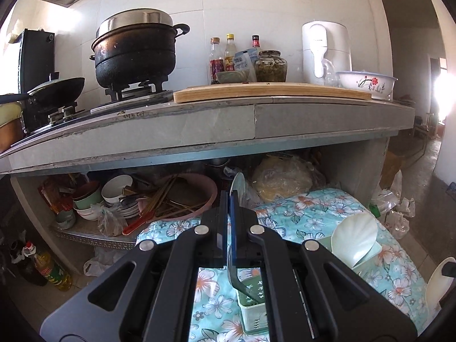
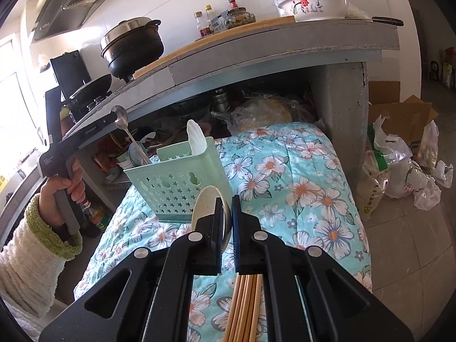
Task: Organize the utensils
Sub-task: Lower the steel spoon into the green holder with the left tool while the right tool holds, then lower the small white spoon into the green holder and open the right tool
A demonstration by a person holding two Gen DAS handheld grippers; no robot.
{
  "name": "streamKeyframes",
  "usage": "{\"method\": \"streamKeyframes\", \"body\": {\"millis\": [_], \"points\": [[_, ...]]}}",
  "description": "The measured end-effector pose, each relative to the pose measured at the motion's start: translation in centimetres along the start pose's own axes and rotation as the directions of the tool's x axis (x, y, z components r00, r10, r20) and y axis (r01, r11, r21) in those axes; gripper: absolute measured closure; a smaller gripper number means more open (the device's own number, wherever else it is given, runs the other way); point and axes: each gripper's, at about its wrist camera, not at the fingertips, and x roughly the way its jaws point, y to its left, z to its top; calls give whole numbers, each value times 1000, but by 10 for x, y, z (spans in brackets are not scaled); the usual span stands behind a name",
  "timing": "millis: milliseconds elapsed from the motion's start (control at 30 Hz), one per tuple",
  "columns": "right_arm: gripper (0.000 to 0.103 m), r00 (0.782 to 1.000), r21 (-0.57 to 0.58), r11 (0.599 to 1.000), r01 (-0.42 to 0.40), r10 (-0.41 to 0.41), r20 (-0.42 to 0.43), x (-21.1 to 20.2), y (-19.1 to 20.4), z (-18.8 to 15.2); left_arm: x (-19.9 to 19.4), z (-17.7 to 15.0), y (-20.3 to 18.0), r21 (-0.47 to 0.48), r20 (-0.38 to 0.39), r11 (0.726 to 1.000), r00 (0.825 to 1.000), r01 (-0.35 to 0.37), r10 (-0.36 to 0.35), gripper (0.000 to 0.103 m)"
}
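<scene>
Two grippers work over a floral quilt [image 2: 299, 176] spread below the counter [image 2: 256, 54], a soft bed for sorting. On it stands the green utensil basket [image 2: 176, 188], a white shell-shaped spoon [image 2: 196, 139] already inside. The left gripper [image 2: 115, 118] is clamped on a metal spoon [image 2: 121, 116], bowl up, handle angled toward the basket, likely for dropping in. The right gripper [image 2: 227, 216] pinches a white spoon [image 2: 208, 202], waiting; chopsticks [image 2: 245, 307] lie beneath it.

We note a black pot [image 1: 135, 54] on the stove. A floral basin [image 1: 367, 83] sits on the counter beside a wooden board [image 1: 270, 92].
</scene>
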Motion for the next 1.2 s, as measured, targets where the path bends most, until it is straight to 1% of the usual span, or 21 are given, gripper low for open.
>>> {"method": "streamKeyframes", "body": {"millis": [167, 433, 567, 733, 833, 900, 1067, 1133, 1200], "points": [[97, 1000, -2, 1000, -4, 4, -3, 1, 1, 0, 6, -17, -12, 61, -5, 998, 1000, 12, -11, 102], [97, 1000, 0, 1000, -4, 4, -7, 1, 1, -1, 15, -39, -22, 121, -55, 992, 998, 39, -32, 102], [97, 1000, 1, 1000, -6, 6, -9, 1, 2, -2, 15, -46, -24, 130, -75, 990, 996, 52, -43, 98], [97, 1000, -2, 1000, -8, 8, -11, 2, 3, -2, 11, -47, -24, 133, -67, 989, 996, 64, -55, 98], [97, 1000, -1, 1000, -9, 9, -12, 2, 3, -2, 9, -47, -24, 134, -68, 989, 996, 64, -55, 96], [97, 1000, -3, 1000, -8, 8, -12, 2, 4, -3, 6, -48, -23, 126, -66, 990, 996, 66, -58, 91], [97, 1000, -3, 1000, -8, 8, -12, 2, 4, -3, -1, -47, -16, 95, -57, 993, 996, 72, -67, 87], [97, 1000, -4, 1000, -7, 7, -12, 2, 4, -3, -6, -45, -13, 79, -50, 994, 996, 72, -68, 82], [97, 1000, -5, 1000, -6, 6, -11, 2, 4, -2, -13, -45, -9, 61, -45, 995, 997, 73, -70, 75]]}}
